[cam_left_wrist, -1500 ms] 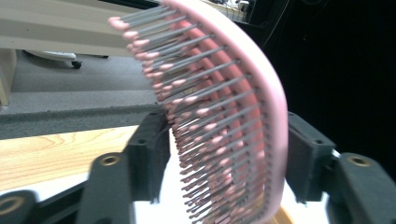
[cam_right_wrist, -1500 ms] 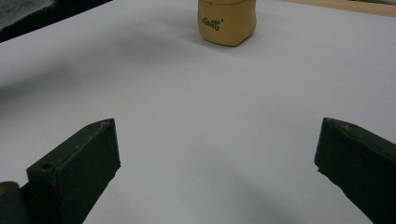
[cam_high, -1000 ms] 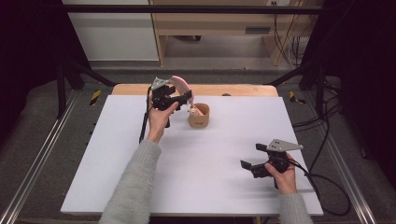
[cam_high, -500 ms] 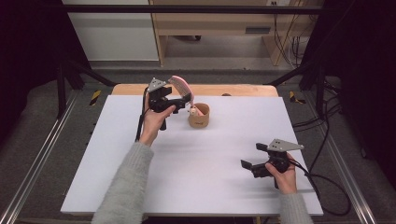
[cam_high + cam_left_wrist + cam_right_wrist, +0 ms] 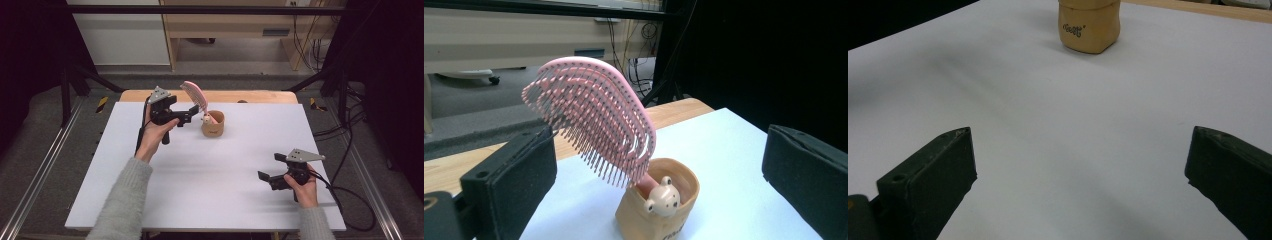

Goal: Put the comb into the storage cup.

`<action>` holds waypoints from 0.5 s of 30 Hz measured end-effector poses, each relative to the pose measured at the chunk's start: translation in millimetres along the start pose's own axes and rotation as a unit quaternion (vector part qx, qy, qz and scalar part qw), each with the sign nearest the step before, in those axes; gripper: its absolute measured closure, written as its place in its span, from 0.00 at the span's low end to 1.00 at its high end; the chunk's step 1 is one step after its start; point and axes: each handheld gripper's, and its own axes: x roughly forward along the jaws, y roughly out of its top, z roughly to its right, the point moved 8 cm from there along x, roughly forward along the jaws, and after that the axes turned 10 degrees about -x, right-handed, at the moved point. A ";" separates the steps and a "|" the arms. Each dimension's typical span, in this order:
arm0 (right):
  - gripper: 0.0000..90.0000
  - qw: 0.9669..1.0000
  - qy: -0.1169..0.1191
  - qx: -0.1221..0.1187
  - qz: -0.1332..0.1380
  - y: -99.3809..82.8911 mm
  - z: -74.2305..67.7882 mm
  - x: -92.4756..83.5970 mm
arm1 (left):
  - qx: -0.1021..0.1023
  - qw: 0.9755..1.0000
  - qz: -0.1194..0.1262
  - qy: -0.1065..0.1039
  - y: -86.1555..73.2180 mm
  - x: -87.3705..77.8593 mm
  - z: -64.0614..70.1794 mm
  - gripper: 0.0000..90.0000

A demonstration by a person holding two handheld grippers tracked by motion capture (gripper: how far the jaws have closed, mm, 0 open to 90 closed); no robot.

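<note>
the pink brush stands handle-down in the tan cup, leaning toward the left gripper, jaws released just beside it (right gripper released, well apart).

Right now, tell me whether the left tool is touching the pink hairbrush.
Apart. The left gripper view shows the left tool open, with a gap between each jaw and the pink hairbrush standing in the cup.

Brush standing in cup at table's far middle, left gripper just left, right gripper near right
</note>
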 end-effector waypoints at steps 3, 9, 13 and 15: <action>0.00 1.000 0.000 0.000 0.000 0.0 -0.1 0.1 | 0.004 1.000 -0.006 -0.010 -4.4 -6.3 -0.6 0.01; 0.00 1.000 -0.001 0.000 0.000 -0.2 0.3 0.6 | 0.010 1.000 -0.011 -0.024 -15.2 -21.9 -1.8 0.01; 0.00 1.000 -0.001 0.000 0.002 0.3 -0.1 0.4 | 0.012 0.999 -0.014 -0.032 -22.7 -31.8 -2.4 0.01; 0.00 1.000 -0.001 0.000 0.002 0.1 0.0 0.5 | 0.018 0.999 -0.018 -0.035 -27.4 -37.0 -2.3 0.01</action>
